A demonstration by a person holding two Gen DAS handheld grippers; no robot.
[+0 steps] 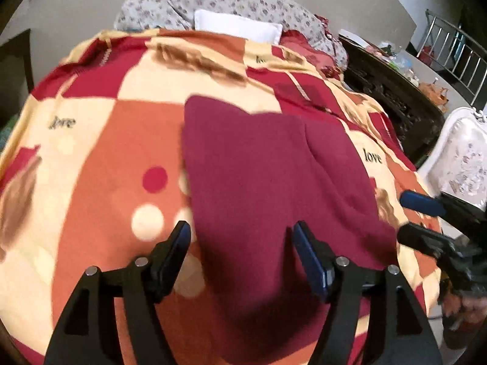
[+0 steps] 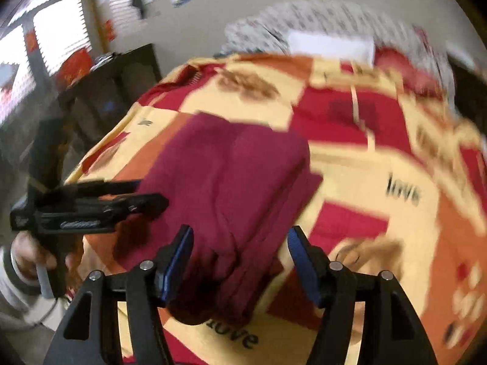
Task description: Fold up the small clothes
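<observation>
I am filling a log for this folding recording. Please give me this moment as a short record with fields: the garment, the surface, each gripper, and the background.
garment: dark red garment, lying flat, looks already folded into layers
surface: bedspread in orange, cream and red blocks, printed with the word "love"
left gripper: open, over the near edge of the garment, holding nothing
right gripper: open, at the near end of the garment, holding nothing
background: white pillow against floral bedding at the far end
image quality: right wrist view blurred

patchwork bedspread point(image 1: 100, 164), white pillow point(image 1: 237, 27), floral quilt point(image 1: 231, 0)
</observation>
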